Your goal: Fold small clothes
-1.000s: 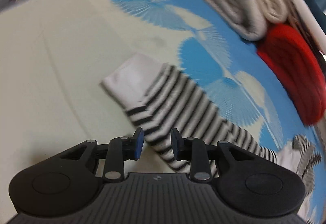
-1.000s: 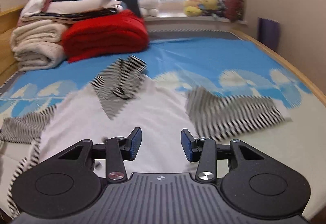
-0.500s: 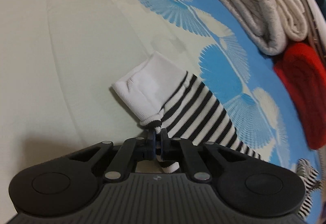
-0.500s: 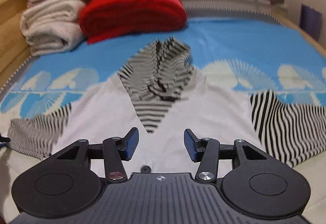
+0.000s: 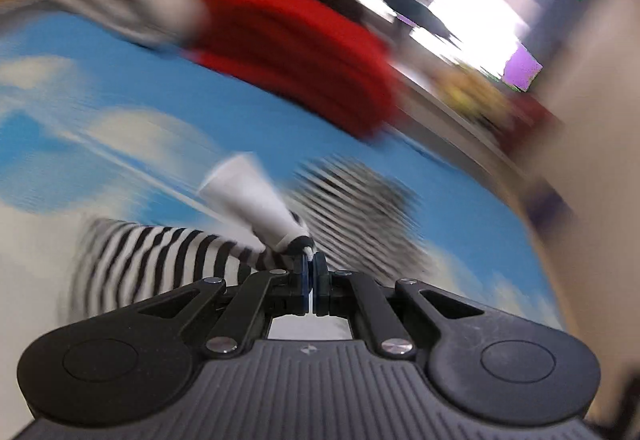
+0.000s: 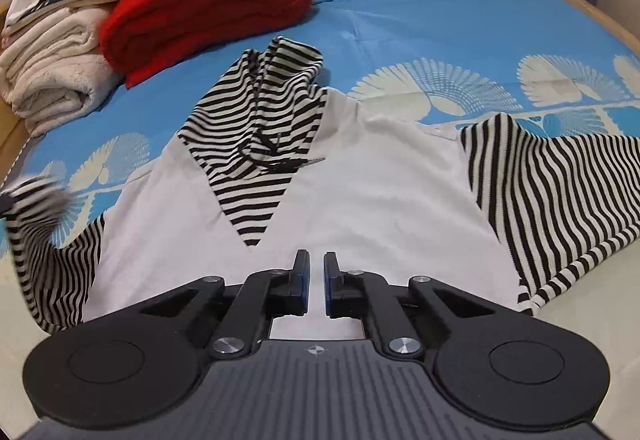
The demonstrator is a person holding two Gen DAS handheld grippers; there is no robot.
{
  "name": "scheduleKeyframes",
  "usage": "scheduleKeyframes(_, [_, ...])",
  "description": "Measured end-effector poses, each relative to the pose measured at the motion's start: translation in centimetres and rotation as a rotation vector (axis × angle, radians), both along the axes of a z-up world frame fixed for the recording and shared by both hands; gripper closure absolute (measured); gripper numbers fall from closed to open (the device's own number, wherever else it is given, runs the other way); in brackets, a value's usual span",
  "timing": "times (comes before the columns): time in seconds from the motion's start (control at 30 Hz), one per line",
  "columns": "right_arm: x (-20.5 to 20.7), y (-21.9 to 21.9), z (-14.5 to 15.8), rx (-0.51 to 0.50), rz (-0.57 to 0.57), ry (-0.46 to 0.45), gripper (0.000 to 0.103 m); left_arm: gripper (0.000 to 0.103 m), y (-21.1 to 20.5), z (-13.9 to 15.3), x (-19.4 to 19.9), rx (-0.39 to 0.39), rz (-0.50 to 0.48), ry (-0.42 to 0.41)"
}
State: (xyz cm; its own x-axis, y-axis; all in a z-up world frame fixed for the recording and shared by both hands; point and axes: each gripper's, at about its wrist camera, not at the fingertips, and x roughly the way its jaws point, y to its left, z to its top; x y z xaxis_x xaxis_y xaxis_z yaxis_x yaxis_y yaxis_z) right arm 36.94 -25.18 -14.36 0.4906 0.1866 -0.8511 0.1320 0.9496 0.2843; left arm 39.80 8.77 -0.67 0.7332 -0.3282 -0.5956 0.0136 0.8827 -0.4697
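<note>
A white hooded top (image 6: pixel 360 191) with black-and-white striped sleeves lies face up and spread out on a bed covered in a blue sheet (image 6: pixel 440 27), its striped hood (image 6: pixel 260 111) crumpled just this side of a folded red blanket (image 6: pixel 200 3). The left claw (image 5: pixel 309 272) is pressed together, pinching the left sleeve (image 5: pixel 256 224) at the seam where the white cuff (image 5: pixel 244 191) meets the stripes; in the right wrist view that sleeve shows as a blurred, lifted shape at the top's left edge. The right claw (image 6: pixel 316 288), whose jaws have just been closing, sits nearly shut over the lower white front of the top, a thin gap showing between its pads; whether any fabric is caught in that gap cannot be told. The right sleeve (image 6: pixel 560 199) lies flat, stretched away from the body on the far side from the red blanket.

The step in hand looks like folding the left sleeve in across the chest. Done well, the sleeve should travel low and taut so it lands flat across the white panel, cuff toward the opposite shoulder, while the body is held down so it does not drag or bunch. The main risk is a thin pinch slipping off the cuff seam mid-swing.
</note>
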Motion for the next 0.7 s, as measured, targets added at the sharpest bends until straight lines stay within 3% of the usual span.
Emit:
scheduleKeyframes(0.07, [0.4, -0.6, -0.3, 0.026, -0.024, 0.019, 0.095, 0.097, -4.3, -0.8, 0.2, -0.060, -0.206, 0.066])
scheduleKeyframes(0.1, [0.5, -0.9, -0.5, 0.045, -0.042, 0.033, 0.095, 0.097, -5.6, -0.9, 0.1, -0.061, -0.252, 0.082])
scheduleKeyframes(0.17, [0.8, -1.5, -0.9, 0.079, -0.073, 0.056, 0.090, 0.086, -6.3, -0.8, 0.3, -0.019, -0.258, 0.090])
scheduleKeyframes(0.27, [1.0, -2.2, -1.6, 0.097, -0.122, 0.081, 0.082, 0.083, -3.7, -0.9, 1.6, 0.011, -0.130, 0.095])
scheduleKeyframes(0.4, [1.3, -2.7, -3.2, 0.121, -0.186, 0.136, 0.076, 0.083, 1.0, -2.1, 3.5, 0.100, 0.075, 0.185])
scheduleKeyframes(0.47, [1.4, -2.8, -4.6, 0.137, -0.219, 0.186, 0.075, 0.083, 3.4, -2.6, 4.0, 0.105, 0.151, 0.220])
scheduleKeyframes(0.57, [1.2, -2.8, -7.0, 0.184, -0.264, 0.279, 0.075, 0.083, 6.1, -2.6, 4.3, 0.071, 0.200, 0.237])
scheduleKeyframes(0.7, [1.0, -2.0, -9.6, 0.194, -0.298, 0.367, 0.072, 0.083, 8.3, -2.2, 4.6, 0.086, 0.218, 0.229])
